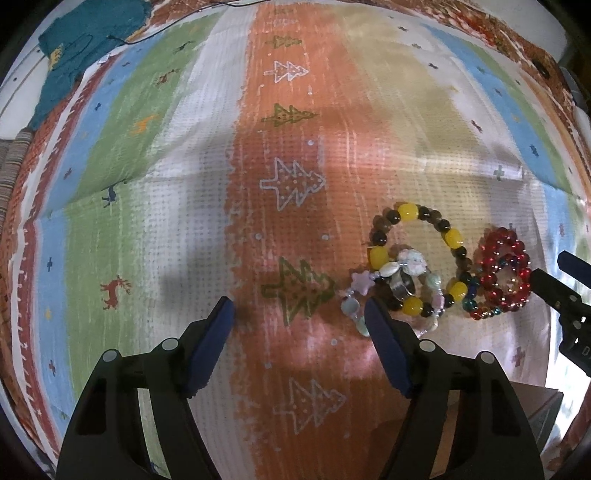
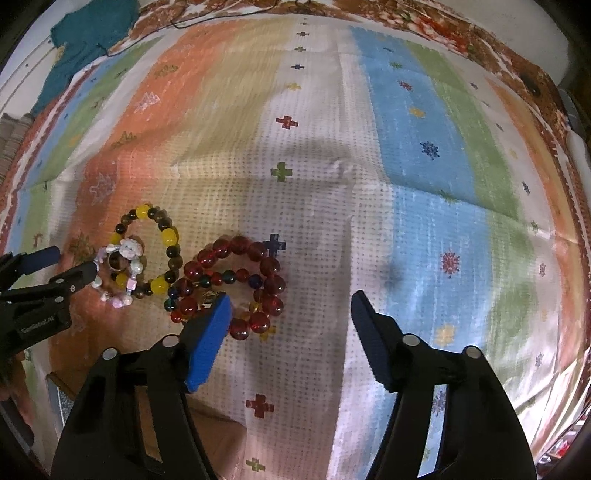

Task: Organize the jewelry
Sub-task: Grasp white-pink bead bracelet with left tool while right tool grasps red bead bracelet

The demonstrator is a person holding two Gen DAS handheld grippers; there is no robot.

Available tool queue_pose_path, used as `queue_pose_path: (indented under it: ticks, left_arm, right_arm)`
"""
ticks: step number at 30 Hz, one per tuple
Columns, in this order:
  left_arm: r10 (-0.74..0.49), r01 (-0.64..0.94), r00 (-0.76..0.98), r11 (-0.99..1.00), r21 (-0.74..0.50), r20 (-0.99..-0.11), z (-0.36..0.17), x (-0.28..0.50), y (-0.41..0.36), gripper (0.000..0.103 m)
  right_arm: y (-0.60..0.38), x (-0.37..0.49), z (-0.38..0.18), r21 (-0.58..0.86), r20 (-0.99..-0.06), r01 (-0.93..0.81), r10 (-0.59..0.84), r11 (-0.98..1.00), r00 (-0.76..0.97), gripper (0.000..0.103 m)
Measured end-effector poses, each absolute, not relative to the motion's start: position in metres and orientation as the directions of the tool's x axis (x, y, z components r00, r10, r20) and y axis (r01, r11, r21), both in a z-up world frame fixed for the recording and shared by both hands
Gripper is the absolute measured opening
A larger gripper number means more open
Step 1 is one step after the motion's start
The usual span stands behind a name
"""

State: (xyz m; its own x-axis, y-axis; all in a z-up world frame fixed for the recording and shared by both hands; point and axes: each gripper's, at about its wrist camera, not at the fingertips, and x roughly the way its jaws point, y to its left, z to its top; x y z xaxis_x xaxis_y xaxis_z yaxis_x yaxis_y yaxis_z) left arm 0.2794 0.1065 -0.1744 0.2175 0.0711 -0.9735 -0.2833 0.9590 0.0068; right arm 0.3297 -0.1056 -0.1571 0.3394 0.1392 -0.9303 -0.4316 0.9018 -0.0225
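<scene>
Three bead bracelets lie in a cluster on the striped cloth (image 1: 177,206). A yellow-and-dark bracelet (image 1: 452,236) (image 2: 170,236) overlaps a pastel shell-and-star bracelet (image 1: 360,280) (image 2: 127,249). To their right sits a red glass-bead bracelet (image 1: 513,240) (image 2: 236,245) with a thin strand of small coloured beads (image 2: 229,277). My left gripper (image 1: 298,302) (image 2: 68,264) is open, pointing down; its right fingertip overlaps the pastel bracelet's left edge, and only cloth lies between its fingers. My right gripper (image 2: 291,297) (image 1: 554,269) is open, its left finger over the red bracelet's near side.
A teal knitted garment (image 1: 85,48) (image 2: 88,33) and a thin black cable (image 2: 147,40) lie at the cloth's far left corner. A brown cardboard box (image 2: 218,435) (image 1: 535,410) shows under the near edge.
</scene>
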Motion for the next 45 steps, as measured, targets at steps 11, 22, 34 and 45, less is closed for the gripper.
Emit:
queue_pose_path:
  ticks: [11, 22, 34, 45]
  left_arm:
    - [0.116, -0.245, 0.217, 0.968, 0.061, -0.969, -0.182, 0.293, 0.105, 0.053]
    - [0.167, -0.227, 0.215, 0.967, 0.117, -0.962, -0.180, 0.288, 0.098, 0.010]
    - [0.139, -0.236, 0.261, 0.969, 0.076, -0.955, -0.155, 0.279, 0.083, 0.010]
    - [0.101, -0.222, 0.330, 0.975, 0.027, -0.938, -0.123, 0.266, 0.066, 0.010]
  right_arm:
    - [-0.099, 0.333, -0.172, 0.021, -0.944, -0.465, 0.172, 0.885, 0.283, 0.021]
    - [-0.096, 0.333, -0.172, 0.016, -0.939, -0.488, 0.180, 0.873, 0.292, 0.013]
    - [-0.107, 0.331, -0.152, 0.033, -0.922, -0.483, 0.213, 0.875, 0.323, 0.013]
    - [-0.108, 0.318, -0.128, 0.012, -0.895, -0.482, 0.225, 0.876, 0.386, 0.013]
